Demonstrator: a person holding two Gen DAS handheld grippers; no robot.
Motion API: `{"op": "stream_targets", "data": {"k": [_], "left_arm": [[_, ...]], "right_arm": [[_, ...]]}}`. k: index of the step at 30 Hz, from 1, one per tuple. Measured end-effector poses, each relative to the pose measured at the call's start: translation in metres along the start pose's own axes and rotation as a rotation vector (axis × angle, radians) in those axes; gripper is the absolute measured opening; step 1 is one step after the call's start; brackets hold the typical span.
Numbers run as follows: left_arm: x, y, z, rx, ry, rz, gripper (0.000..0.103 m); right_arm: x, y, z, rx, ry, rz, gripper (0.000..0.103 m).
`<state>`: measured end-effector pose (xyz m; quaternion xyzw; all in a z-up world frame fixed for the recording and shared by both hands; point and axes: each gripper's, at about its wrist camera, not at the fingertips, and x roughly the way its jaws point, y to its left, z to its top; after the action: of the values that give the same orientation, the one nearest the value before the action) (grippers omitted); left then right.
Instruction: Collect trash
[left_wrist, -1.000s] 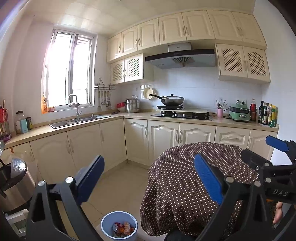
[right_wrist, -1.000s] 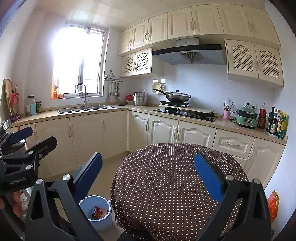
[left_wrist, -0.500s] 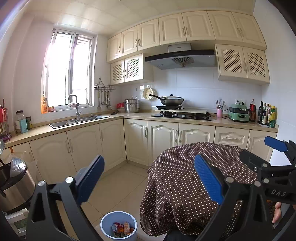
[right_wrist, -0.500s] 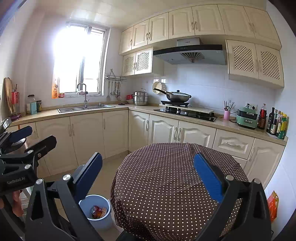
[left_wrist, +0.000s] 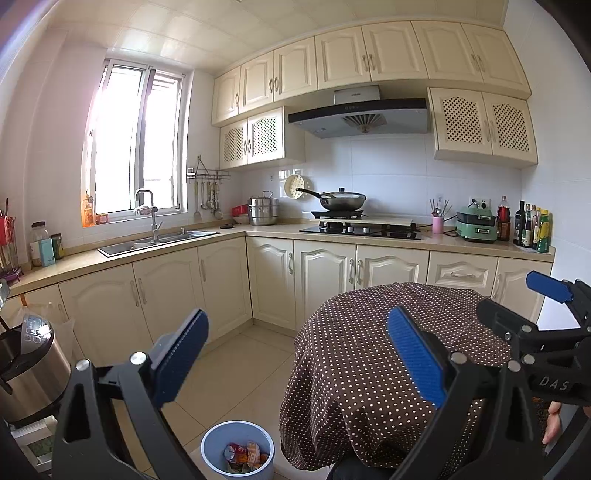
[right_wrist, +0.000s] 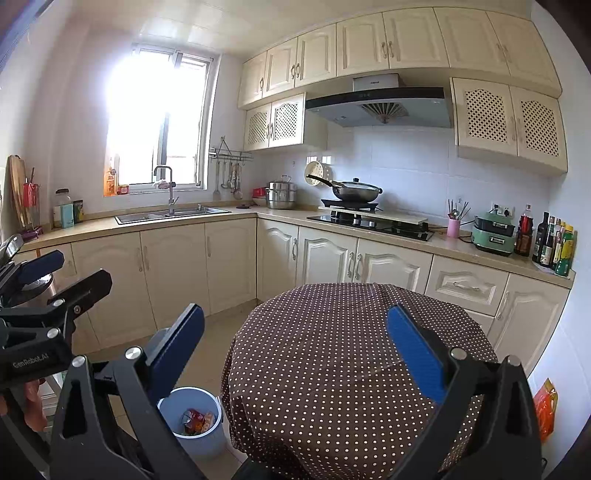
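Note:
A light blue bin (left_wrist: 238, 448) (right_wrist: 192, 419) stands on the tiled floor left of a round table, with colourful wrappers and a can inside. The table wears a brown polka-dot cloth (left_wrist: 373, 369) (right_wrist: 332, 362) with nothing lying on it. My left gripper (left_wrist: 297, 354) hangs open above the floor and the table's left edge, holding nothing. My right gripper (right_wrist: 295, 350) is open over the tabletop, also holding nothing. Each gripper shows at the edge of the other's view, with a hand on it.
Cream cabinets and a counter run along the far wall and the left wall, with a sink (left_wrist: 159, 240), a hob with a wok (left_wrist: 341, 201) and bottles (left_wrist: 533, 230). A steel cooker (left_wrist: 27, 365) stands at the left. An orange bag (right_wrist: 545, 408) hangs low right.
Both views have shifted only slightly; the grippers hover in nearly the same place, still open.

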<state>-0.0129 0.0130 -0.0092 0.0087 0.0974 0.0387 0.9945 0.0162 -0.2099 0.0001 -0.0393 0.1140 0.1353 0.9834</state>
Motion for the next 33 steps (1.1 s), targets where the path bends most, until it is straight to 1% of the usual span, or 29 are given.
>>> {"op": "stream_targets", "data": {"k": [33], "left_arm": [[-0.0003, -0.0012, -0.0019, 0.003, 0.002, -0.001, 0.096]], "right_arm": [[0.0045, 0.0035, -0.0010, 0.002, 0.012, 0.010, 0.096]]}}
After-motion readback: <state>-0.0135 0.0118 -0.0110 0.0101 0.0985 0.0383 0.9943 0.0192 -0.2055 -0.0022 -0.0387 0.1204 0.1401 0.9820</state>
